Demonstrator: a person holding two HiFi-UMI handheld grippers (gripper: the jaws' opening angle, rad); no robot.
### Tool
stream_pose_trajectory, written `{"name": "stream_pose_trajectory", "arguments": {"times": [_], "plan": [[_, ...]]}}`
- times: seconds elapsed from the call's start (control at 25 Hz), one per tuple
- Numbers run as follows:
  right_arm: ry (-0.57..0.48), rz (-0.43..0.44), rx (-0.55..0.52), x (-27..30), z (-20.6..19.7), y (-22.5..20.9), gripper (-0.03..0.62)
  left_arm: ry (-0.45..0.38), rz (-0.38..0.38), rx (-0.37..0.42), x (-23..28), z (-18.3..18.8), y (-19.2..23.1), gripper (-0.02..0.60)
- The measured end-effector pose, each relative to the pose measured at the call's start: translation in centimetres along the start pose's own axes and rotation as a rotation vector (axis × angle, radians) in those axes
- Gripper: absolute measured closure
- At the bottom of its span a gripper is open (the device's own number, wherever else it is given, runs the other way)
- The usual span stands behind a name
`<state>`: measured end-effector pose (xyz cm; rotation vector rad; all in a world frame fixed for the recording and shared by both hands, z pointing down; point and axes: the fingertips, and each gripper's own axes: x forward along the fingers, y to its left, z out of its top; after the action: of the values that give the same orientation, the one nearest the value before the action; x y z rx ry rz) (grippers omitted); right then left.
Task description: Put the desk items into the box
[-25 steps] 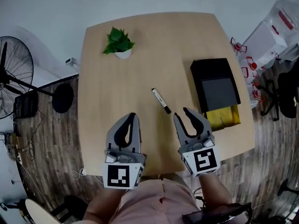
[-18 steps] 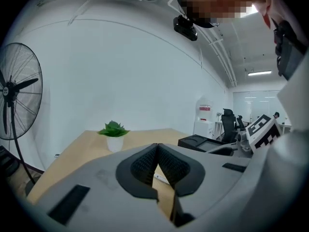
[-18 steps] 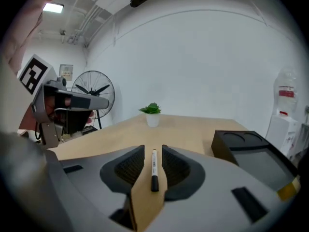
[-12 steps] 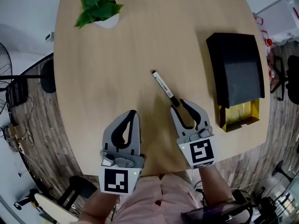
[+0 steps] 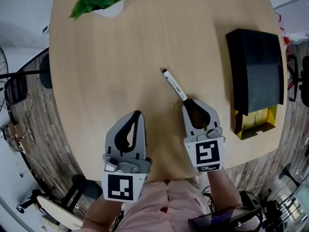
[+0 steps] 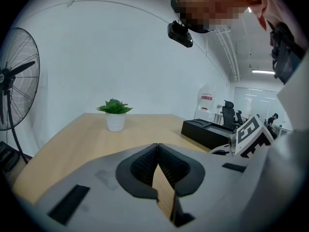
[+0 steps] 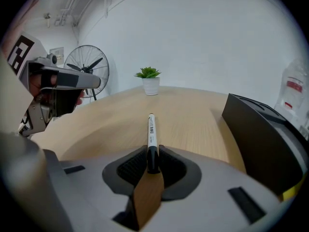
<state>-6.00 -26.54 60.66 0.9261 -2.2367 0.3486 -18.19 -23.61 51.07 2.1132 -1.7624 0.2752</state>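
Pinching white marker pen (image 5: 174, 85) by just its black end in right grey gripper (image 5: 189, 103) (left grey gripper (image 5: 137, 115) closed, empty), so might pivot loose.

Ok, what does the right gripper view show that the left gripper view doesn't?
Only the right gripper view shows the pen, its dark end clamped in the right gripper. Only the left gripper view shows the left gripper, shut with nothing between its jaws. Both show the potted plant, the black box, the fan and the wooden table.
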Motion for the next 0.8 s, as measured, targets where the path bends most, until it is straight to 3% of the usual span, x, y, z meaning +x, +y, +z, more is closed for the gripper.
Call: {"name": "stream_pose_trajectory", "arguments": {"times": [0.24, 0.8], "plan": [[-0.017, 0.027, 0.044, -0.8, 1.0, 0.4, 0.527, -0.038, -0.009, 0.015, -0.9, 2.0, -0.1, 0.571], [-0.299, -0.088, -0.012, -12.1, 14.0, -2.0, 0.528, -0.291, -0.052, 0.044, -5.1, 12.5, -3.9, 0.571]]}}
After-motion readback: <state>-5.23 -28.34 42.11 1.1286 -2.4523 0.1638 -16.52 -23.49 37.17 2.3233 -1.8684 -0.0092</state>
